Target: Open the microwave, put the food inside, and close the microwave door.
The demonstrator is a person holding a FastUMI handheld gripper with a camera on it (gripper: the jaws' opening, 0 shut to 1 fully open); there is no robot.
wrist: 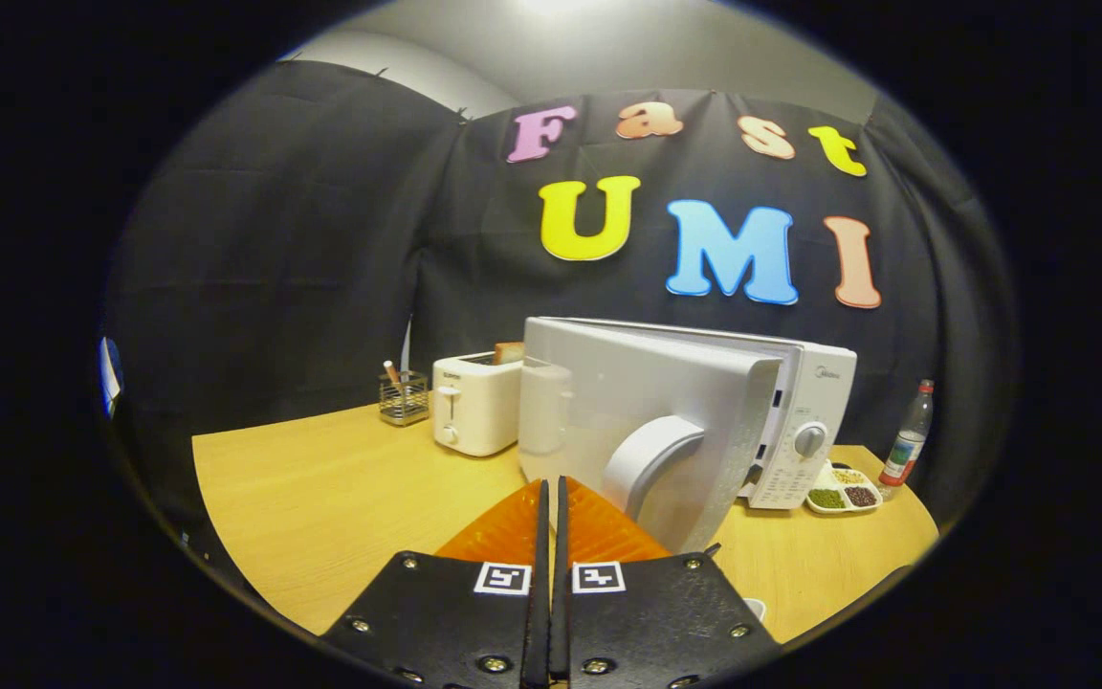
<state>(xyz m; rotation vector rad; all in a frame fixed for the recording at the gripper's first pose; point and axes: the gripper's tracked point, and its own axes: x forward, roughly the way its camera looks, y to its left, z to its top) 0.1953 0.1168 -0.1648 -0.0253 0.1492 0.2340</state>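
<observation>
The gripper [551, 493] has its two fingers pressed together with nothing between them, their tips just short of the microwave door [651, 431]. The door stands swung open toward the fingers, its curved handle [651, 459] just to their right, likely so the cavity is free for loading. Behind it sits the microwave [804, 421] on a wooden table [321, 498]. A divided food dish [843, 490] waits beside the microwave, with a bottle [907, 435] just beyond. A toaster [474, 402] stands to the left
</observation>
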